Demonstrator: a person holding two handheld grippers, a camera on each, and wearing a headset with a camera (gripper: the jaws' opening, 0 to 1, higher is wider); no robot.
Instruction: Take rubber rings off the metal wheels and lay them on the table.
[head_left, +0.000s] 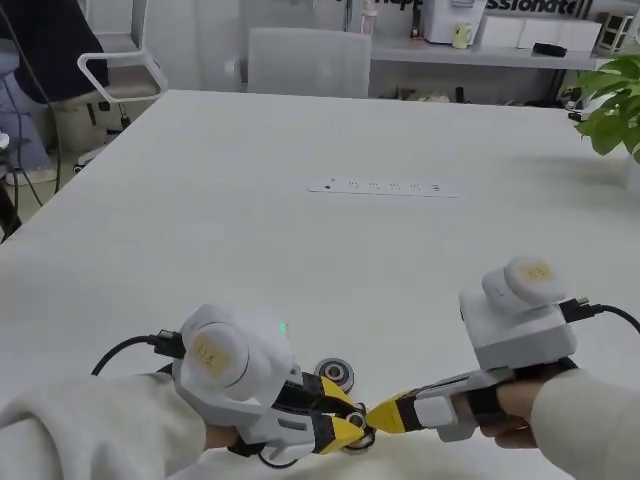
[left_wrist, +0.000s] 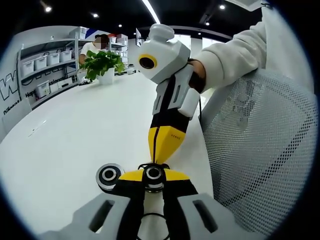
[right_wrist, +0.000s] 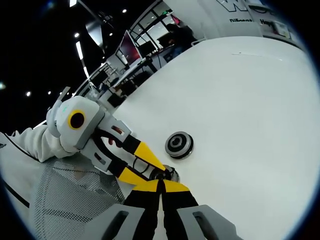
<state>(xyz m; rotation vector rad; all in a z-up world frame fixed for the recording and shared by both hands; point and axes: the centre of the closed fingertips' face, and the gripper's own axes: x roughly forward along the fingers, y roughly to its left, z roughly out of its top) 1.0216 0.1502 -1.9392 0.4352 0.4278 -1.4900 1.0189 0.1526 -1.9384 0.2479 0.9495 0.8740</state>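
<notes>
Here, near the white table's (head_left: 300, 230) near edge, the left gripper (head_left: 346, 428) clamps a small silver metal wheel (left_wrist: 153, 176). The right gripper's (right_wrist: 161, 182) closed jaws pinch its thin black rubber ring (left_wrist: 146, 166), which is likely soft and stretchy and best held at the rim.

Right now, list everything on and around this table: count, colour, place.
Table: one, white, across the head view.
Metal wheels: two, silver and black; one loose near the table's near edge, one clamped beside it.
Power strip: one, white, mid-table.
Plant: one, green, far right.
Chairs: two, pale grey, beyond the far edge.
Left gripper: one, yellow, black and white, shut on a wheel.
Right gripper: one, same colours, jaws together, tip at that wheel.
Sleeves: two, white, bottom corners.
</notes>
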